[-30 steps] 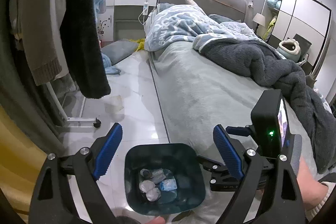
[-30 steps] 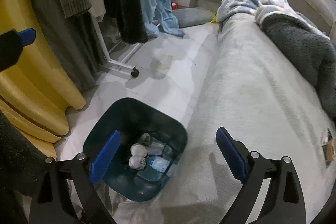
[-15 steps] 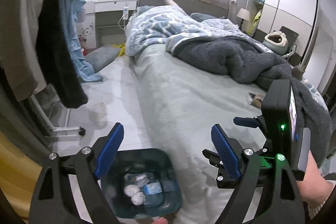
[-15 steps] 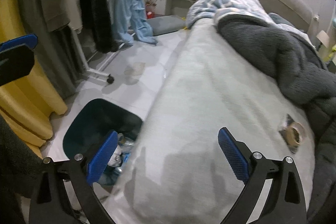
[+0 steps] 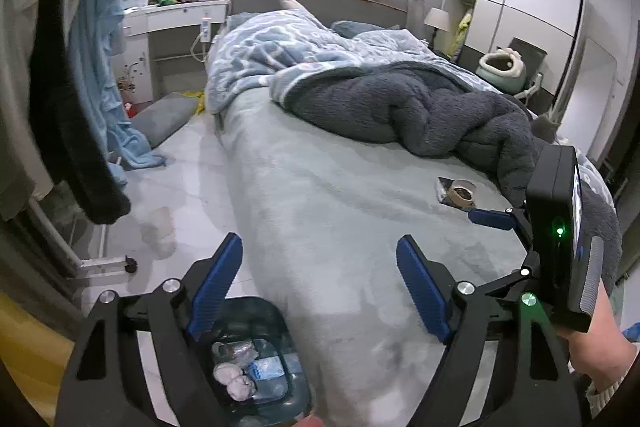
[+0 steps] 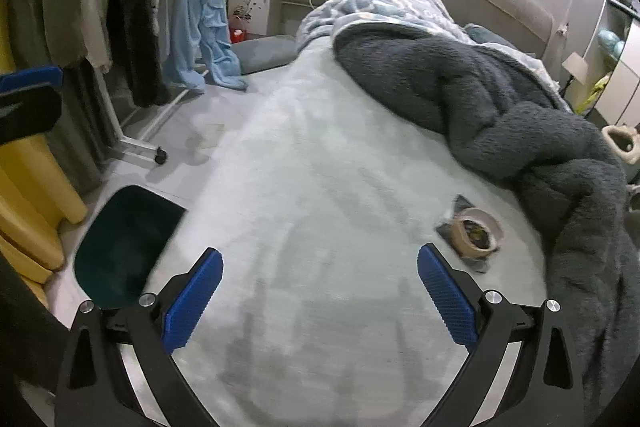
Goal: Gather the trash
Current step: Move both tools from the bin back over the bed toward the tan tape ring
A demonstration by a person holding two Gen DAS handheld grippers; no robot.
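Observation:
A dark teal trash bin (image 5: 285, 319) stands on the floor against the bed's side and holds white tissue balls (image 5: 236, 381) and a blue packet (image 5: 266, 367). My left gripper (image 5: 320, 287) hovers over the bin and the bed edge; its jaws are closing with nothing between them. On the bed lies a beige round cup (image 6: 476, 233) with dark bits inside, on a dark wrapper; it also shows as the cup (image 5: 460, 191). My right gripper (image 6: 320, 293) hangs open and empty over the bedsheet, left of and nearer than the cup. The bin (image 6: 124, 247) shows at its lower left.
A pale green bed (image 6: 320, 167) fills the middle, with a dark grey fleece blanket (image 6: 500, 107) heaped on its right. Hanging clothes and a wheeled rack (image 6: 140, 147) line the left. A grey cushion (image 5: 164, 115) lies on the floor. A person's hand (image 5: 600, 351) holds the right gripper.
Both views have swung right, from over the bin towards the bed. The bin has slid to the lower left and the cup has come into view. The left jaws have narrowed a little.

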